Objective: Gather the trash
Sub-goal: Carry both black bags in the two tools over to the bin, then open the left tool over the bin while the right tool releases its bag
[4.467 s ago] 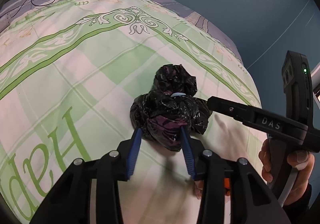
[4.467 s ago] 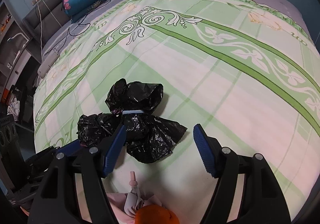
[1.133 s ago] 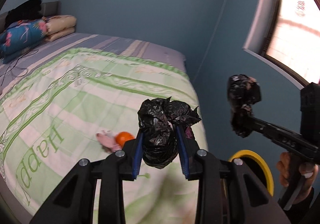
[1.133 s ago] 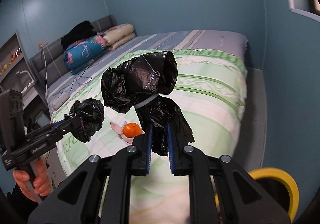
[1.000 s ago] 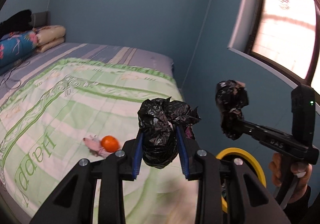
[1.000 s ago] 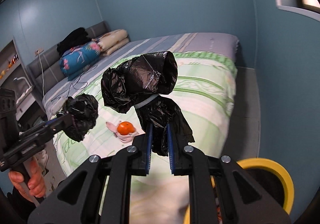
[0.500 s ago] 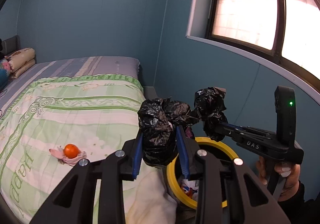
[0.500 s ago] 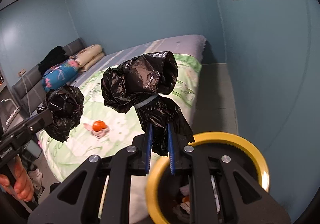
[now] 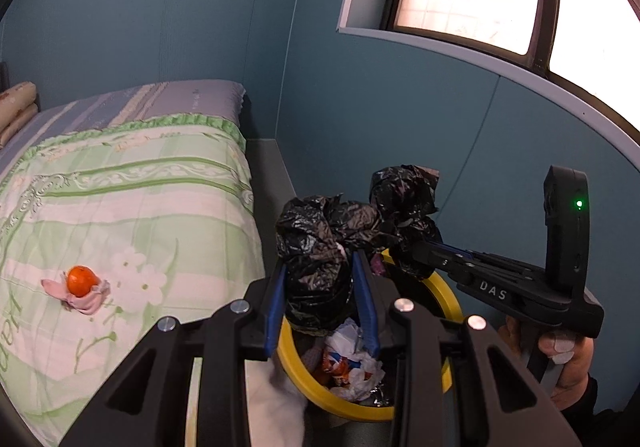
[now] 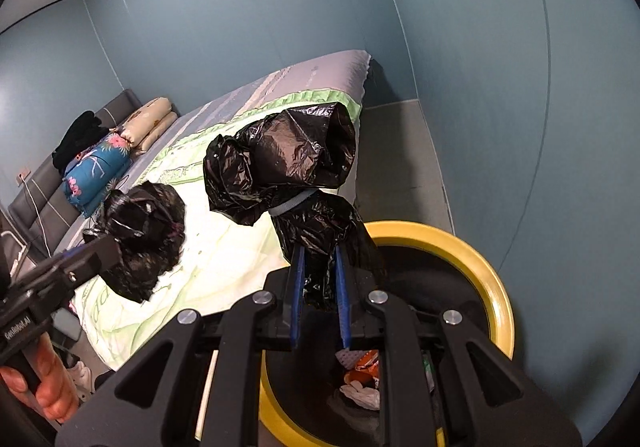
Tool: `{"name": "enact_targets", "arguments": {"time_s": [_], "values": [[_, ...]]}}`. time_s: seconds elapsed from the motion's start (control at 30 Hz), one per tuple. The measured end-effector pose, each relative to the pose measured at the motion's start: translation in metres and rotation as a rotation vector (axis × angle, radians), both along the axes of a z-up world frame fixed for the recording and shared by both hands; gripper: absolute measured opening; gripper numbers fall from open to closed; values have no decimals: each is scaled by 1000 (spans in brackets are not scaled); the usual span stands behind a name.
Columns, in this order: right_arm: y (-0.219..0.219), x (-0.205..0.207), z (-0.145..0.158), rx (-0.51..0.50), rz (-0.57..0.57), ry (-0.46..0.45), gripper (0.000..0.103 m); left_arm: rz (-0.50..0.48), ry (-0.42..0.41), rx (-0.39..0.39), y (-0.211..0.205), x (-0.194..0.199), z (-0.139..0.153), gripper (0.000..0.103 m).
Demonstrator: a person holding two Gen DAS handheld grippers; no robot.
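Claws over yellow-rimmed bin beside bed.

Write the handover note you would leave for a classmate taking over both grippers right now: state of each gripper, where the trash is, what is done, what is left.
Left gripper: shut on a crumpled black bag, held over the yellow-rimmed bin.
Right gripper: shut on the tied black bag, also above the bin's rim.
Bin: on the floor beside the bed, already holding wrappers and paper.
Done: both bags are off the bed and at the bin.
Left: open each gripper to drop its bag in. An orange on a pink cloth lies on the bedspread; probably collect those next.
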State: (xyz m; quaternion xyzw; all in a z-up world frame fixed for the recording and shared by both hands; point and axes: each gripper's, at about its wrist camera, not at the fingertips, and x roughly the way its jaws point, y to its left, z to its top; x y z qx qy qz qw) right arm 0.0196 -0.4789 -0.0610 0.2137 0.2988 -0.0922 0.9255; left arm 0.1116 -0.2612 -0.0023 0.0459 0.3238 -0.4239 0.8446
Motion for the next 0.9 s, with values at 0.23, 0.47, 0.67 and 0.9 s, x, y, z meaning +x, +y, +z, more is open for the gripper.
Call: {"name": "enact_targets", "arguments": {"time_s": [0.23,0.47,0.67,0.9], "values": [[-6,5,-17,27,-23,74,14,-21,87,48,-18,5,-33,30],[-2,16,-23,31,-22,115,14,-29,176,95,-29,16,-69,30],[-6,27,-29,36,-23,151,15,-24,201,113,-32,19,-82,30],[-7,32,-29,49,-11,159,15,-27,234,111,-34,27,-89,31]]}}
